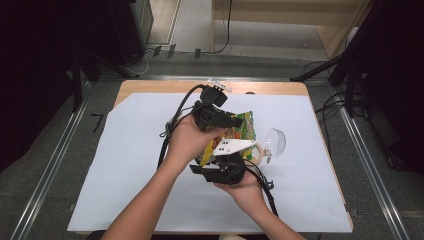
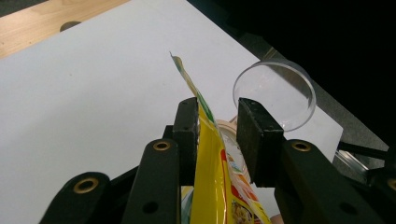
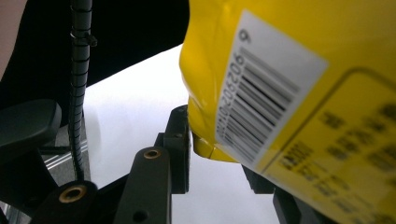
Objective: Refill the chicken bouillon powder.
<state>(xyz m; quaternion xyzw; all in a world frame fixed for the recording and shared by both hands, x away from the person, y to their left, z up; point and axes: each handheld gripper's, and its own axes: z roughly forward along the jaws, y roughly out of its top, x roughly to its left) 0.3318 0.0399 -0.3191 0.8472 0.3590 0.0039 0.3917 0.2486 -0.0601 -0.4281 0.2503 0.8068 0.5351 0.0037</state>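
Above white sheet (image 1: 125, 165), both tools part-open, yellow bag (image 2: 210, 158) btwn jaws

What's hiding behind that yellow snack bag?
Behind the yellow snack bag a clear plastic cup lies on its side on the white sheet, and a strip of beige rim peeks out. The bag covers the rest of that thing.

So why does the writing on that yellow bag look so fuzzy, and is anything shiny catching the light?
In the right gripper view the yellow bag sits very close to the lens, so its small print at the right blurs while the barcode stays readable, and a glare streak runs along its top. In the left gripper view the clear cup shows pale reflections.
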